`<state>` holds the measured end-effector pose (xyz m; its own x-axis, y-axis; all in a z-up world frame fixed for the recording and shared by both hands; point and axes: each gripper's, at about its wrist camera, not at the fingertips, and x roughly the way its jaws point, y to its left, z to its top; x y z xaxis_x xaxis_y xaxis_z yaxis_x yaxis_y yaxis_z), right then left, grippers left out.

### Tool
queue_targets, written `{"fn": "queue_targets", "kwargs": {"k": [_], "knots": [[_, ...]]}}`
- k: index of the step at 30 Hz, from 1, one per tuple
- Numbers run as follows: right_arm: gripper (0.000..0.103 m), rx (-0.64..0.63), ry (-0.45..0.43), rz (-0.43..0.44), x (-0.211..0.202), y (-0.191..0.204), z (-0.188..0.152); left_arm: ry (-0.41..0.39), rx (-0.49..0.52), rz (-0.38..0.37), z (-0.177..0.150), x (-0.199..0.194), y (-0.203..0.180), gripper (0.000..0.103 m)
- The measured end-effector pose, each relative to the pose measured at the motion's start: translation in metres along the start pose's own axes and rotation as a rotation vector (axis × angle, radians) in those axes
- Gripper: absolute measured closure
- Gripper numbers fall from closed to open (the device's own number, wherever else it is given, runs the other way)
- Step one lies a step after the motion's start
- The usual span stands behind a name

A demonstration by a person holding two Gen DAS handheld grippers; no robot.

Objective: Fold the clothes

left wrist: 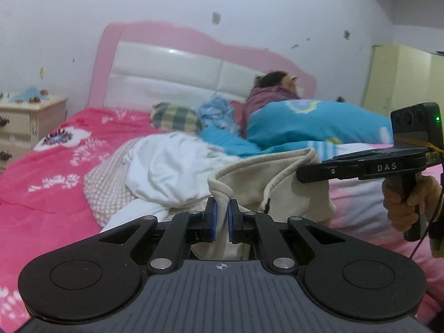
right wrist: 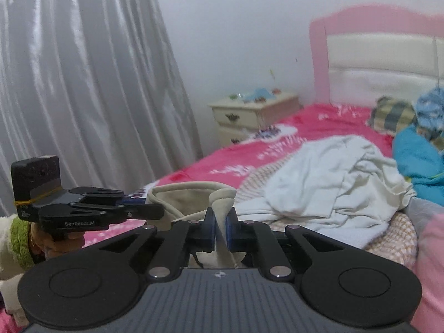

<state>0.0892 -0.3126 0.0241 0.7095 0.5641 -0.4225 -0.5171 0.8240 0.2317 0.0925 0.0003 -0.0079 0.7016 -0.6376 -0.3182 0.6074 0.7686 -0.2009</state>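
A beige garment (left wrist: 266,177) hangs lifted above the pink bed, stretched between both grippers. In the left wrist view my left gripper (left wrist: 222,204) is shut, its blue pads pinching a folded edge of the garment. The right gripper (left wrist: 302,173) comes in from the right, held by a hand (left wrist: 405,205), and grips the garment's other end. In the right wrist view my right gripper (right wrist: 221,213) is shut on the beige garment (right wrist: 188,194). The left gripper (right wrist: 158,211) bites the same cloth from the left. The garment's lower part is hidden behind the gripper bodies.
A crumpled white garment (left wrist: 172,166) lies on a checked cloth (left wrist: 102,191) just beyond. A person (left wrist: 272,88) lies under a blue quilt (left wrist: 319,125) at the pink headboard (left wrist: 172,36). A nightstand (right wrist: 249,116) and grey curtain (right wrist: 83,83) stand left of the bed.
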Motion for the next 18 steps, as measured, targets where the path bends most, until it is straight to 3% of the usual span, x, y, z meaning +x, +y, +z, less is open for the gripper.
{"fn": "queue_targets", "kwargs": {"k": [10,14,18], "knots": [[0.094,0.031,-0.095,-0.058,-0.098,0.112,-0.083,0.002,0.050,-0.055,-0.060,-0.119,-0.069,0.097],[0.094,0.058,-0.056,-0.078,-0.119,0.152,-0.124,0.067,-0.036,-0.053,-0.090,-0.146,-0.080,0.097],[0.094,0.099,0.039,-0.101,-0.123,0.174,-0.164,0.155,-0.079,-0.056,-0.120,-0.160,-0.089,0.097]]}}
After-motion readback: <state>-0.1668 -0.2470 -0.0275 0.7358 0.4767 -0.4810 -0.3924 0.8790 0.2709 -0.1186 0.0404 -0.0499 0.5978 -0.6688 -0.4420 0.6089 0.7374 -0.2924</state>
